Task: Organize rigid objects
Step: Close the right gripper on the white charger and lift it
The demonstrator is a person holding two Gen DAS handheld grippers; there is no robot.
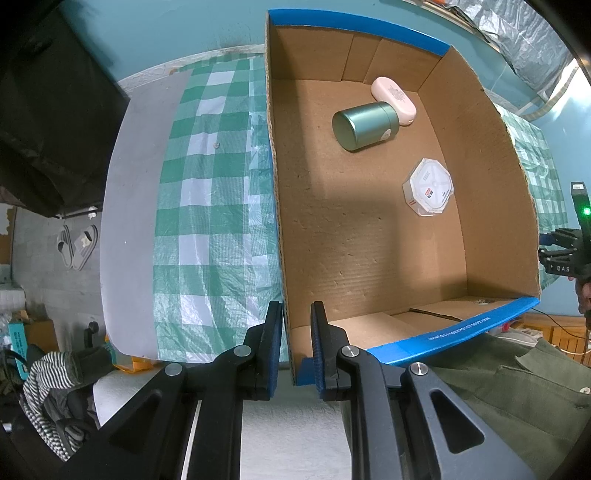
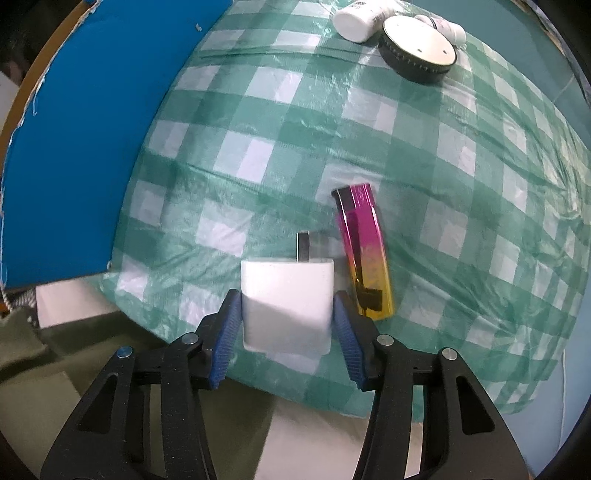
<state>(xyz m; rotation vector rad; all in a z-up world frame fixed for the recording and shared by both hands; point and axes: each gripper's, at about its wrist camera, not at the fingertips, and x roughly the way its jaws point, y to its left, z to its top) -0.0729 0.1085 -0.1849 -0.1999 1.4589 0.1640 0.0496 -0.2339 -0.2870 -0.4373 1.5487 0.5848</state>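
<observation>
Left wrist view: jaws of the left gripper (image 1: pixel 295 347) clenched on the side wall of the cardboard box (image 1: pixel 480 184), close to its near corner, one pad outside and one inside. Ahead of the jaws, on the box floor, well apart from them: a green tin (image 1: pixel 365 125) lying on its side, a pink case (image 1: pixel 393 100) touching it on the far side, and, nearer and to the right, a white octagonal container (image 1: pixel 428 188). To the left of the jaws, outside the box, a green-and-white checked cloth (image 1: pixel 207 221) over the worktop.

Right wrist view: jaws of the right gripper (image 2: pixel 287 321) grasping a white charger (image 2: pixel 286 299), a blue pad against each of its sides, with the charger lying on the checked cloth and its metal prong (image 2: pixel 303 245) pointing away from the jaws. Just right of the right jaw, beside the charger, a pink-to-yellow bar (image 2: pixel 364 251) lying flat. Far ahead and to the right, a black round tin with a pale lid (image 2: pixel 419 48), touching a white bottle (image 2: pixel 360 18). To the left of the jaws, the box's blue outer face.
</observation>
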